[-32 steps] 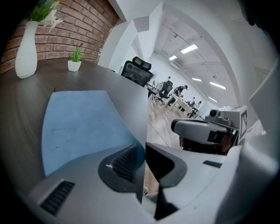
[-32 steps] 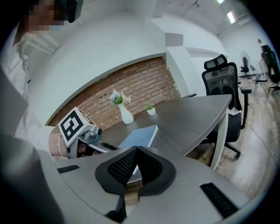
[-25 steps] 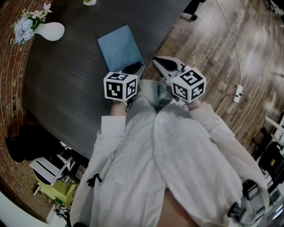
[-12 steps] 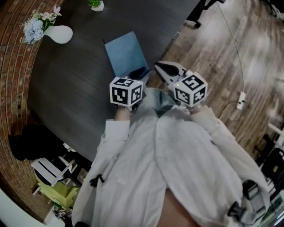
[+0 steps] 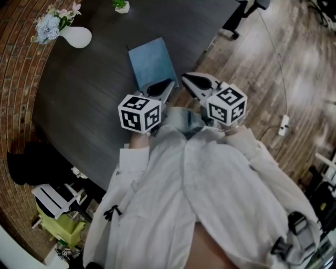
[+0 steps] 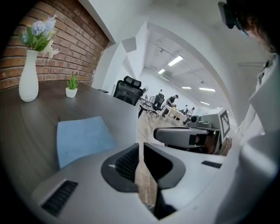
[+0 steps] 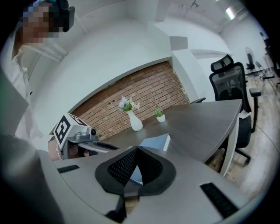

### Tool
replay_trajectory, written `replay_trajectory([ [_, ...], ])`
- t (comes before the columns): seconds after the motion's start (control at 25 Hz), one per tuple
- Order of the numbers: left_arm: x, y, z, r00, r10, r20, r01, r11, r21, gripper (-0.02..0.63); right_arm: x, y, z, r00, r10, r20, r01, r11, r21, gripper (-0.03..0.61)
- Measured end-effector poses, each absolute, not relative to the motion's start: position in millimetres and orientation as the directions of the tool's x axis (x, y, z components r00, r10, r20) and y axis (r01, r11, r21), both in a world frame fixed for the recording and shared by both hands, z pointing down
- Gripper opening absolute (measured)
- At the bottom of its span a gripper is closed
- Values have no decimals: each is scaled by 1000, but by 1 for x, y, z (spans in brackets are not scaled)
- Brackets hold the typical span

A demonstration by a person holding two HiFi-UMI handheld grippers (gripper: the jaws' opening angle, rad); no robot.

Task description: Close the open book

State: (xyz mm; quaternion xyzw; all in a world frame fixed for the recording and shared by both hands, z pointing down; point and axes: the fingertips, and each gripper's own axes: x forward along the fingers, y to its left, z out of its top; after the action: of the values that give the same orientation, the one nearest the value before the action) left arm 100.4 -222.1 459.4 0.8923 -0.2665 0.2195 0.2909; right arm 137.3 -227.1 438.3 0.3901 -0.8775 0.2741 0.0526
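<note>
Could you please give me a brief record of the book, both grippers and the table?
book: blue, closed, flat on the table
left gripper: jaws have just been closing, narrow gap left, nothing between
right gripper: jaws shut, empty
also on table: white vase with flowers, small potted plant
task: appears done

White vase point(image 5: 79, 37) with flowers, small potted plant point(image 5: 122, 5) on dark table point(image 5: 79, 105); office chair point(image 7: 229, 76) at table edge.
</note>
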Motion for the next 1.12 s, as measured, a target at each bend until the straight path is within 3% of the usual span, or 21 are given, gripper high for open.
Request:
replay_trajectory([
  [0.52, 53, -236, 410, 690, -591, 418, -718, -635, 286, 5, 124, -232, 407, -708, -645, 287, -702, 598, -387, 7],
  [0.84, 32, -227, 393, 661, -662, 354, -750, -597, 285, 5, 107, -221, 377, -734, -621, 276, -679, 652, -338, 7],
  [1.12, 35, -211, 388, 681, -640, 357, -729, -637, 248, 5, 86, -210, 366, -765, -586, 266, -643, 704, -300, 8],
])
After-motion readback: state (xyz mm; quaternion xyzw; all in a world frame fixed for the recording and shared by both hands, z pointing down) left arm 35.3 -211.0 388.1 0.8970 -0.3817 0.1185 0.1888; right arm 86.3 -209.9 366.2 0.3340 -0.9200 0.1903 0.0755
